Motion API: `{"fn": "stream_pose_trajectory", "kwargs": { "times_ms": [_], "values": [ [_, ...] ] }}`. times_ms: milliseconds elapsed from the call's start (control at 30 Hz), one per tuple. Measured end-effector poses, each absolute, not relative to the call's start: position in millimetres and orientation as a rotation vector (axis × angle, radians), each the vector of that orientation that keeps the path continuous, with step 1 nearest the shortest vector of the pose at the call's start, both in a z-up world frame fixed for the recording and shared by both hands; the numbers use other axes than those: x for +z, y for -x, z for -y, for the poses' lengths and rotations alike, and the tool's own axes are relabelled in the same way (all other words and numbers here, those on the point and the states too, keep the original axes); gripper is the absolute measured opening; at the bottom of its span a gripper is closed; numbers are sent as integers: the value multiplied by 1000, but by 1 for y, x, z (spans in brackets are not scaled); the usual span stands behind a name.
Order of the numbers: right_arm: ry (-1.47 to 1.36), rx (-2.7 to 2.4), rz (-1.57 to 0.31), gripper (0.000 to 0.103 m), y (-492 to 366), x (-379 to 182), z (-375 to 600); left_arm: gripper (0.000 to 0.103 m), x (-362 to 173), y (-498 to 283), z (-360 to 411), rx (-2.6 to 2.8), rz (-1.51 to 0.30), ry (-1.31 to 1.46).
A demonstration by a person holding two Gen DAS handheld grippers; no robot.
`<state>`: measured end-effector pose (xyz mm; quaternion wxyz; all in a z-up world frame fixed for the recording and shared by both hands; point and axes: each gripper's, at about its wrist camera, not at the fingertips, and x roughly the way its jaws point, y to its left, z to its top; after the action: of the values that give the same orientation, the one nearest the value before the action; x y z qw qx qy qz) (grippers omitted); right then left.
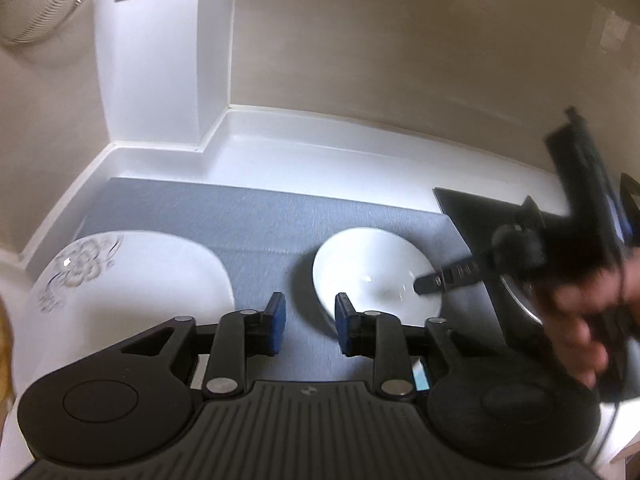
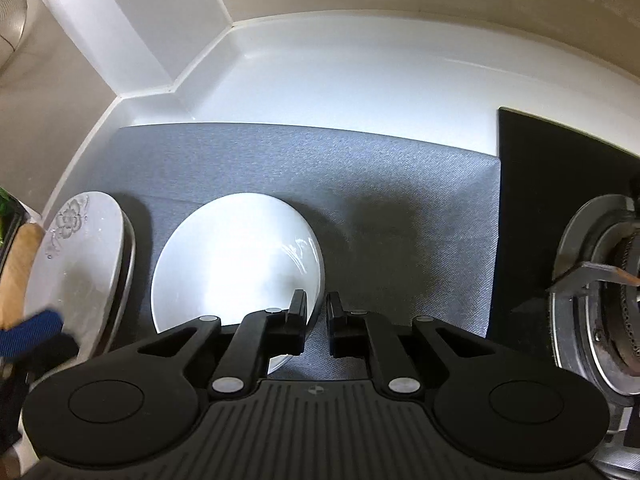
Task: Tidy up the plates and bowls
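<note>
White bowl [image 2: 236,264] sits on the bench's grey mat [image 2: 320,168] beside the flowered plate [image 2: 76,264]; right claw [image 2: 317,322], slightly parted and empty, should straddle its rim squarely before pinching; left claw [image 1: 310,320] idles open.

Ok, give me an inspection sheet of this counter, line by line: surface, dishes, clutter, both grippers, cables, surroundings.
Surface: white counter with a grey mat on it.
Job's things: plain white bowl and flowered plate, apart, both on the mat.
Clutter: nothing seen.
Grippers: left gripper open, empty, above the mat between plate and bowl; right gripper jaws straddling the bowl's rim, a gap showing between them.
Cables: thin dark cord below the right hand, blurred.
Surroundings: gas burner on black hob to the right; fan upper left.
</note>
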<state>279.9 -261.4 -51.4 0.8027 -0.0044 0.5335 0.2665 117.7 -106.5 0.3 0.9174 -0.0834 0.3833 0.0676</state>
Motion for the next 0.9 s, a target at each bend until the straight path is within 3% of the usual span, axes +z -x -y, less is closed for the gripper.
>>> {"fn": "stream_pose_trajectory", "kwargs": {
  "times_ms": [67, 500, 700, 800, 900],
  "values": [
    [21, 557, -1139, 11, -278, -51, 259, 45, -4, -132, 104, 128, -788, 161],
    [26, 460, -1136, 11, -274, -53, 248, 44, -49, -189, 88, 75, -917, 115],
    [24, 435, -1135, 9, -274, -53, 243, 28, -59, -194, 89, 10, -939, 110],
    [33, 424, -1132, 8, -274, -53, 241, 14, -61, -195, 90, -26, -942, 114],
    [34, 411, -1130, 8, -275, -53, 238, 13, -62, -196, 92, -40, -937, 104]
  ]
}}
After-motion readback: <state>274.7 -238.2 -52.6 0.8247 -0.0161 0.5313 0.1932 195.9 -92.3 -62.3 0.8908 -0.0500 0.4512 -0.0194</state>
